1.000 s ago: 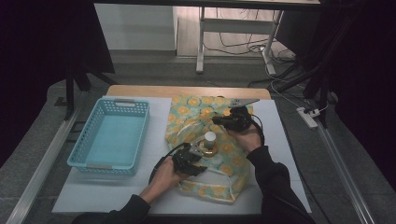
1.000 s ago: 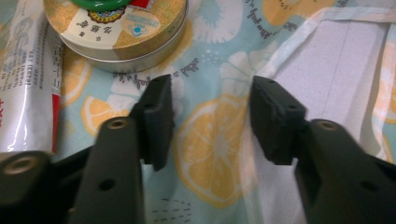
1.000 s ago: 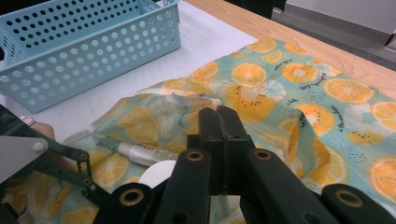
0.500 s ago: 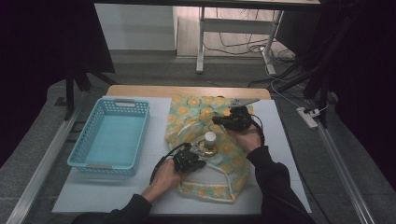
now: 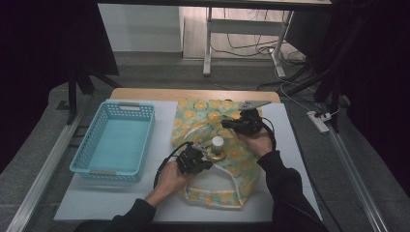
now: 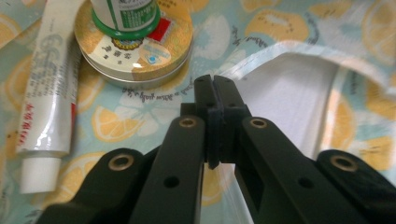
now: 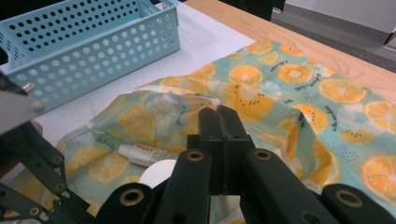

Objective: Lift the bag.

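My left fingers (image 6: 214,88) just closed, pinching the white hem of the orange-print cloth bag (image 5: 232,159) beside the round tin (image 6: 135,51). My right fingers (image 7: 223,122) are shut on the bag's far edge, ready to spread the mouth.

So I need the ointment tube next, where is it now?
In the left gripper view the tube lies on the fruit-print cloth, at the left, right beside the round tin that carries a small bottle.

Fruit-print cloth bag (image 5: 212,116) spread flat on table, white lining showing at open mouth. On it: round gold tin (image 6: 135,44), bottle (image 6: 125,13) upright atop, white tube (image 6: 46,93) lying beside.
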`<action>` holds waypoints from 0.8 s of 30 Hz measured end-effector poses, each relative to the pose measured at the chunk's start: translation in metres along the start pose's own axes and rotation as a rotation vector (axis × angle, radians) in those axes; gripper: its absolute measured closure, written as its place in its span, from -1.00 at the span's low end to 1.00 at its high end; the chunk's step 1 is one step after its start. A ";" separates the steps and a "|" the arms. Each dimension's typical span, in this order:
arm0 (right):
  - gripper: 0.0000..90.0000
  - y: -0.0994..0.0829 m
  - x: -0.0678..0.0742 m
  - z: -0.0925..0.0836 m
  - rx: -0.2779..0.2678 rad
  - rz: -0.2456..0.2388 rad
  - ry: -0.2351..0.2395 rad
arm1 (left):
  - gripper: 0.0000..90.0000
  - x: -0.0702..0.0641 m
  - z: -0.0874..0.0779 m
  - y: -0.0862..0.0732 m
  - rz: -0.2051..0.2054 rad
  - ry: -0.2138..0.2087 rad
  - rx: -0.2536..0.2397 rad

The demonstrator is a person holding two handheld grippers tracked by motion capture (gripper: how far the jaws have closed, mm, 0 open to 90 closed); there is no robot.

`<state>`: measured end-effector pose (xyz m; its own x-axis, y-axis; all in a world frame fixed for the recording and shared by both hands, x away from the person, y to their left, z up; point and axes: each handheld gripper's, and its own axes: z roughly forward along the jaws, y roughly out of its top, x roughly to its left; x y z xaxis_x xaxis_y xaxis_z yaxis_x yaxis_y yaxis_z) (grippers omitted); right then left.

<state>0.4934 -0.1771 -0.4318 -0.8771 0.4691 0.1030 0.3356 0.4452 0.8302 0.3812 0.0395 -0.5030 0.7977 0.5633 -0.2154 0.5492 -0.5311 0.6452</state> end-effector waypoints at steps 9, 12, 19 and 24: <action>1.00 0.013 0.003 -0.007 -0.005 -0.015 0.008 | 1.00 0.002 -0.027 0.014 -0.015 -0.031 -0.081; 1.00 0.016 0.004 -0.009 -0.007 -0.019 0.008 | 1.00 0.005 -0.036 0.019 -0.016 -0.036 -0.102; 1.00 0.026 0.005 -0.014 -0.016 -0.026 0.012 | 1.00 0.009 -0.055 0.031 -0.015 -0.025 -0.141; 1.00 0.033 0.008 -0.018 -0.025 -0.037 0.019 | 1.00 0.014 -0.067 0.041 -0.015 -0.026 -0.167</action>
<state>0.4912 -0.1721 -0.3940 -0.8951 0.4383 0.0824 0.2947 0.4427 0.8469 0.3984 0.0676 -0.4301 0.7970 0.5525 -0.2440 0.5142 -0.4089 0.7539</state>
